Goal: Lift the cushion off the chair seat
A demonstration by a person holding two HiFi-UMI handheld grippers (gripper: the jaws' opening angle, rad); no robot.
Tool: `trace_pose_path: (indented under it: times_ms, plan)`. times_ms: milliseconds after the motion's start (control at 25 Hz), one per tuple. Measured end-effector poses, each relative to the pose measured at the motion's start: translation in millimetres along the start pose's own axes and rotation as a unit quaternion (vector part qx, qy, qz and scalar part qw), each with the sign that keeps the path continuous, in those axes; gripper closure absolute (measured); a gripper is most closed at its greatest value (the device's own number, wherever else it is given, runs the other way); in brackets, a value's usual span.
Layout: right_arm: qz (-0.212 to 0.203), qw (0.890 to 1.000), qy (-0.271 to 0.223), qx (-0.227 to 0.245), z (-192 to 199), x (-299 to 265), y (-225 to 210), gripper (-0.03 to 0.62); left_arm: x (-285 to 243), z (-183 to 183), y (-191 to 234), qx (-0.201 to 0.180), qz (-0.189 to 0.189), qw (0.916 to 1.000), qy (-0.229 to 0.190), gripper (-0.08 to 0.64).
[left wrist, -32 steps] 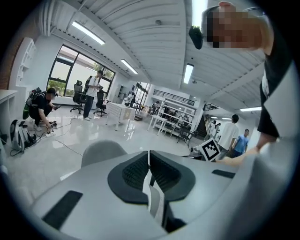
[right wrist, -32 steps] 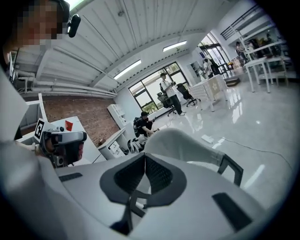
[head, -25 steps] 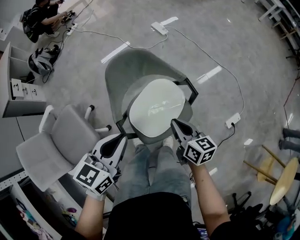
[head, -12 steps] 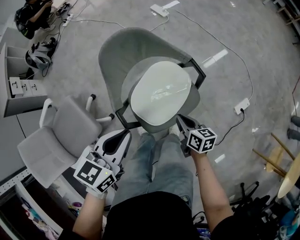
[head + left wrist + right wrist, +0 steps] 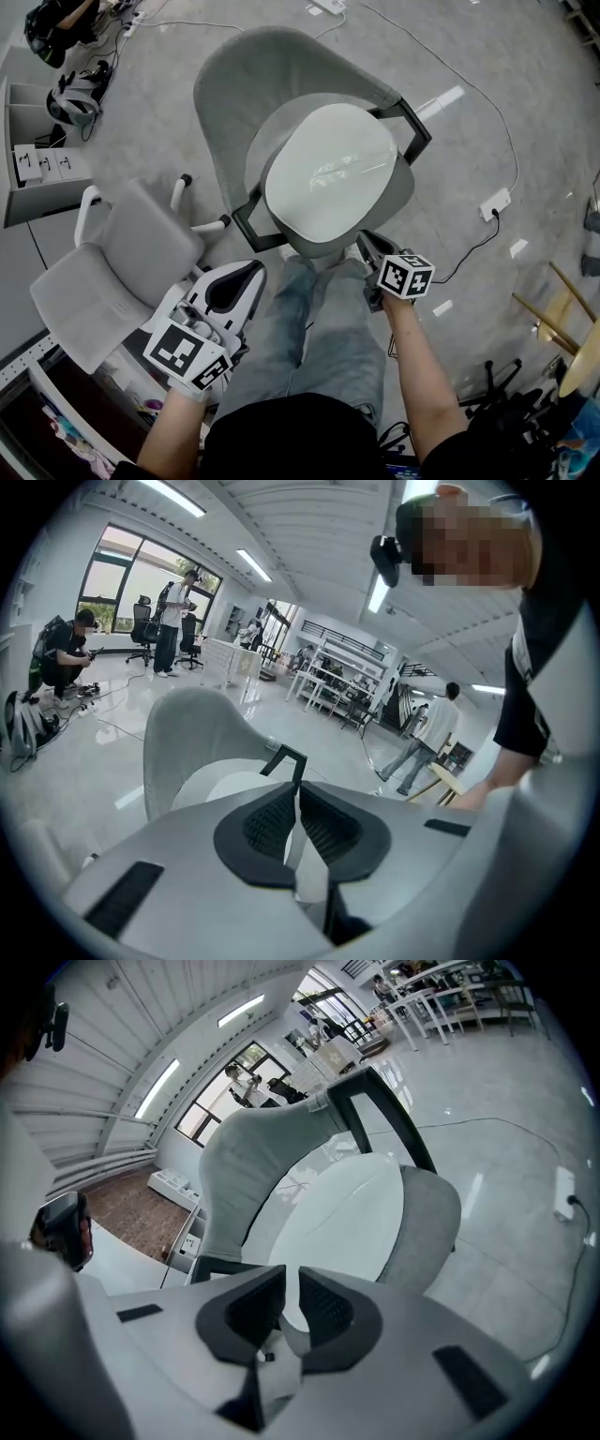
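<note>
A pale, glossy cushion (image 5: 328, 173) lies on the seat of a grey shell chair (image 5: 246, 80) with black armrests. My right gripper (image 5: 367, 244) points at the seat's front right edge, just short of the cushion. Its jaws have just been opening and show a narrow gap with nothing in it. In the right gripper view the cushion (image 5: 352, 1208) fills the space just beyond the gripper (image 5: 292, 1274). My left gripper (image 5: 251, 272) hangs lower left of the seat, apart from it, near the left armrest (image 5: 246, 225). In the left gripper view the gripper (image 5: 296, 785) is shut and empty, facing the chair (image 5: 187, 728).
A second grey chair (image 5: 122, 262) stands close on the left, with a white cabinet (image 5: 37, 178) beyond it. A power strip and cable (image 5: 495, 202) lie on the floor at right, near a wooden stool (image 5: 574, 352). The person's legs (image 5: 319, 323) stand just before the seat. People stand farther off.
The chair now sits larger and higher in the head view. My right gripper has sunk and rolled, and its jaws have parted a little. My left gripper has dropped slightly.
</note>
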State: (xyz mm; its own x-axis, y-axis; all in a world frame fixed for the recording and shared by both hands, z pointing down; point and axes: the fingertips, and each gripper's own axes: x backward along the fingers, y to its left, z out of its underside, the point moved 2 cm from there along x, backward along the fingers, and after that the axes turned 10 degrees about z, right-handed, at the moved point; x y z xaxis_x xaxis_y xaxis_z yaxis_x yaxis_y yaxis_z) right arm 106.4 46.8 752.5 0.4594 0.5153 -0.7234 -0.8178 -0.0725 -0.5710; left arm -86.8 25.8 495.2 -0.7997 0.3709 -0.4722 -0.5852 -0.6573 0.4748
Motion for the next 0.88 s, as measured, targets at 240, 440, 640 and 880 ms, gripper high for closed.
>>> trace_pose_path:
  times_ms: [240, 440, 640, 880]
  plan:
    - [0.010, 0.999, 0.018, -0.042, 26.0, -25.9, -18.0, 0.477, -1.2, 10.9, 9.8, 0.009, 0.002, 0.9999, 0.006, 0.546]
    - [0.025, 0.996, 0.029, -0.075, 45.2, -47.3, -32.6, 0.415, 3.4, 17.9, 16.3, 0.016, 0.003, 0.9998, 0.007, 0.546]
    - [0.029, 0.992, 0.038, -0.119, 59.3, -67.4, -40.9, 0.371, 8.0, 28.7, 26.1, 0.029, 0.001, 0.9995, 0.008, 0.546]
    - [0.041, 0.987, 0.049, -0.147, 72.3, -86.3, -49.2, 0.356, 18.7, 42.2, 33.8, 0.042, -0.004, 0.9991, 0.009, 0.546]
